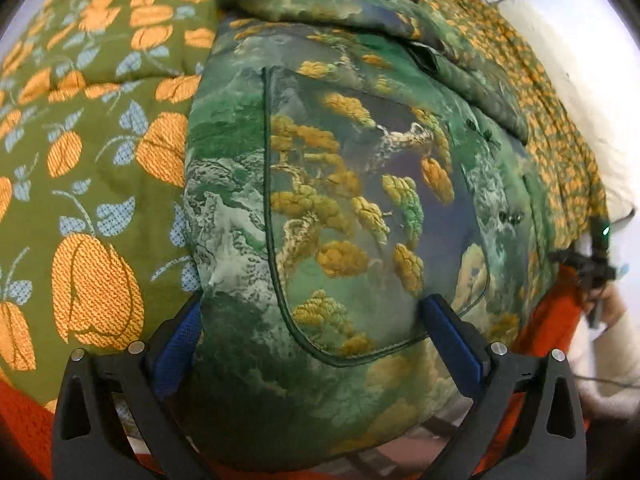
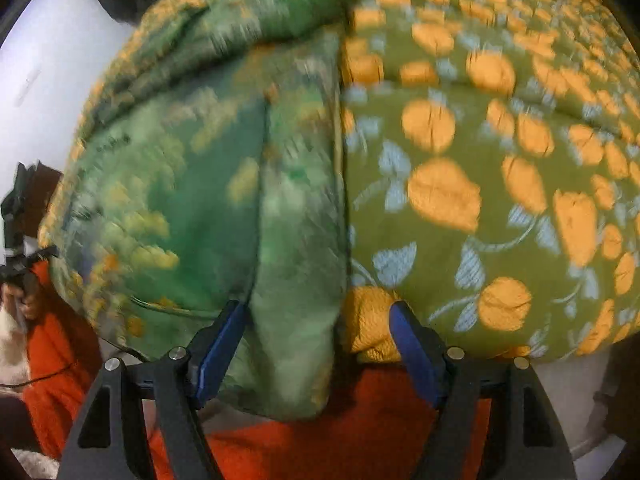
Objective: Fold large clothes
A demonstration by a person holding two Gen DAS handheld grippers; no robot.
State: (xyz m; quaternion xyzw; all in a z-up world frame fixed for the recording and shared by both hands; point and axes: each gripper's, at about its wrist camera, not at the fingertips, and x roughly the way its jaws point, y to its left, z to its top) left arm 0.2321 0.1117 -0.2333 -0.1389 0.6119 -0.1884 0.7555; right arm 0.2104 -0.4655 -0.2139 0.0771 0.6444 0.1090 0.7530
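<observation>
A large padded green jacket (image 1: pixel 340 200) with a gold tree pattern, dark piping and small knot buttons lies on a bed. Its sleeve is folded across the top. My left gripper (image 1: pixel 312 320) is open, its blue-padded fingers (image 1: pixel 448 336) straddling the jacket's near hem. In the blurred right wrist view the same jacket (image 2: pixel 208 184) fills the left half. My right gripper (image 2: pixel 320 332) is open around the jacket's near corner edge, where it meets the bedspread.
An olive bedspread (image 1: pixel 92 152) with orange fruit and blue leaves covers the bed (image 2: pixel 480 184). An orange-red blanket (image 2: pixel 340 432) lies below the jacket's near edge. The other gripper and hand show at the side (image 1: pixel 596 276). A white wall (image 2: pixel 48 64) is beyond.
</observation>
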